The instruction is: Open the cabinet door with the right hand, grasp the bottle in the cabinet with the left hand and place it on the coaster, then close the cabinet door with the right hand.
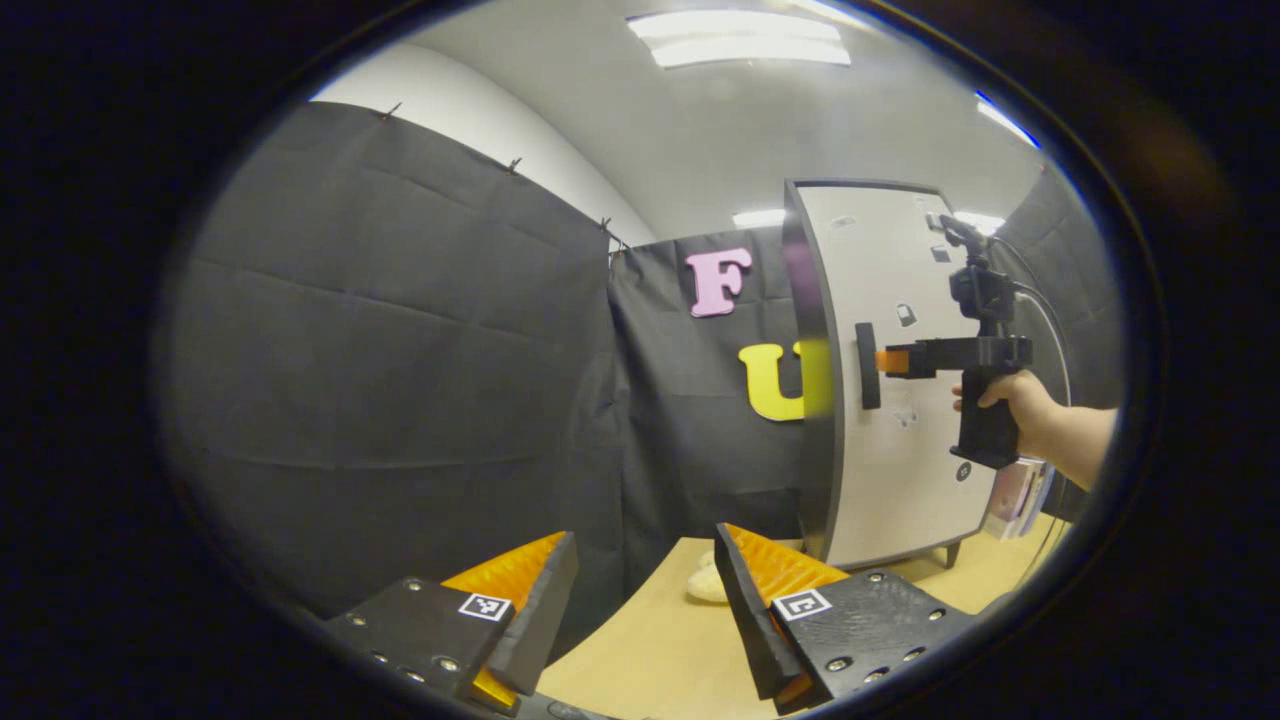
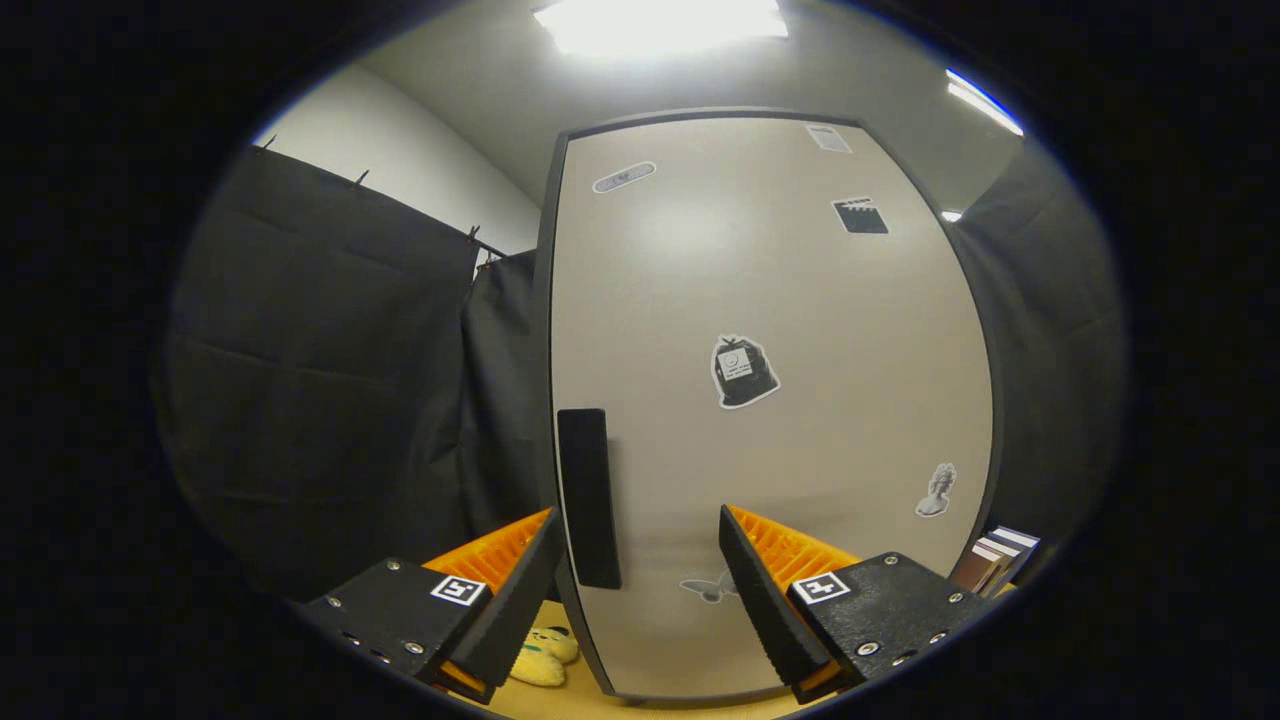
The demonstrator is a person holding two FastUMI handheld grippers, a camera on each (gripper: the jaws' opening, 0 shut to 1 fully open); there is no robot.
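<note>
Claw of the right hand (image 2: 635, 575) stands wide open and empty, straddling the black handle (image 2: 588, 497) at the cabinet door's (image 2: 770, 300) left edge. Pinching the handle squarely should prevent slipping. Left claw (image 1: 645, 600) hovers open, empty, over the counter (image 1: 660, 650); bottle presumably behind the door.

I'm seeing the cabinet door (image 2: 770, 400) standing upright and shut, a pale beige panel with dark edging and small stickers, its black vertical handle (image 2: 588, 497) sitting by the left edge, on the bench (image 1: 650, 650).
</note>
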